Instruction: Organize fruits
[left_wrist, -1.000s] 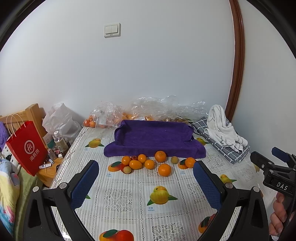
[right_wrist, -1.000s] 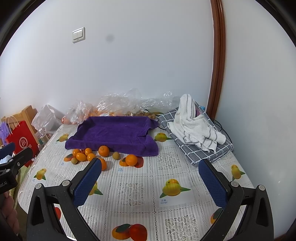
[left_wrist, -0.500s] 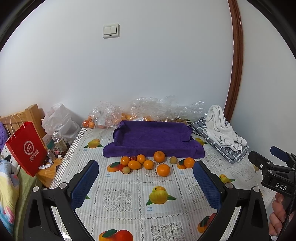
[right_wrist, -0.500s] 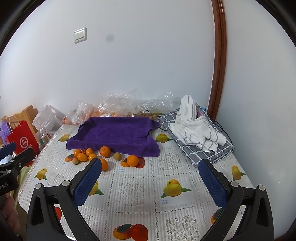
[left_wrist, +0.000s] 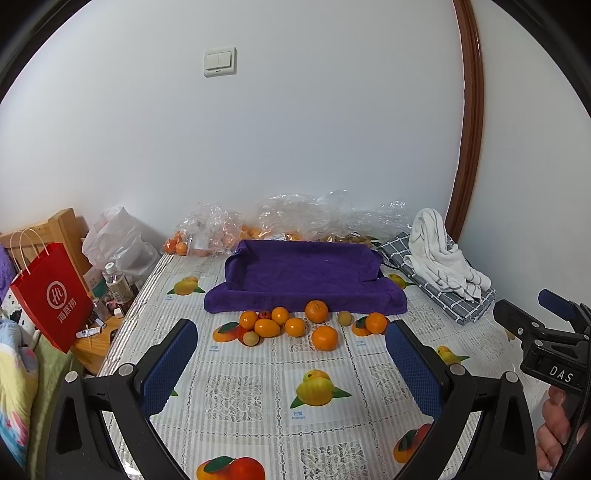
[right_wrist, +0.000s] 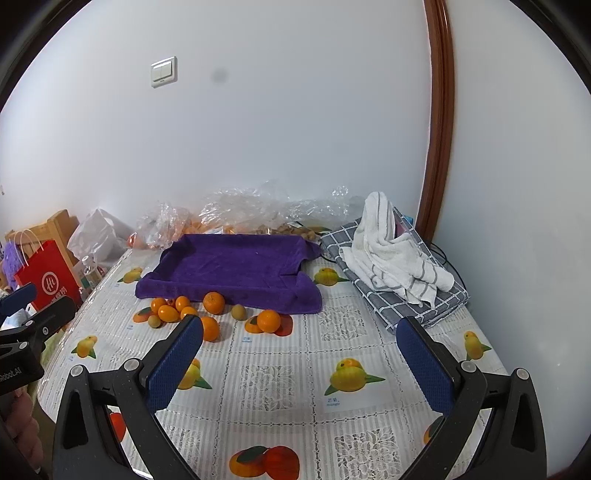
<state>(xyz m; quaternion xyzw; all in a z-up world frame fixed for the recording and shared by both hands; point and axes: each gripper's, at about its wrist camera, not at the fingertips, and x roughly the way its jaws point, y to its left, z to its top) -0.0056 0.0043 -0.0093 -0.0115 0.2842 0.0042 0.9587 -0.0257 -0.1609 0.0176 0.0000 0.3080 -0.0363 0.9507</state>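
Note:
Several loose oranges (left_wrist: 324, 337) and small yellow-green fruits (left_wrist: 344, 318) lie on the fruit-print tablecloth just in front of a purple towel-lined tray (left_wrist: 303, 273). They show in the right wrist view too, oranges (right_wrist: 268, 320) before the tray (right_wrist: 232, 266). My left gripper (left_wrist: 291, 354) is open and empty, held above the cloth short of the fruit. My right gripper (right_wrist: 299, 354) is open and empty, to the right of the fruit cluster; its body shows in the left wrist view (left_wrist: 546, 350).
Clear plastic bags with more fruit (left_wrist: 207, 232) lie against the back wall. A white towel on a grey checked cloth (right_wrist: 399, 258) lies at the right. A red paper bag (left_wrist: 51, 295) and bottles stand beside the table's left edge.
Both grippers have drifted slightly back and up, so the fruit and tray sit a little lower and farther in view. Nothing was grasped or moved.

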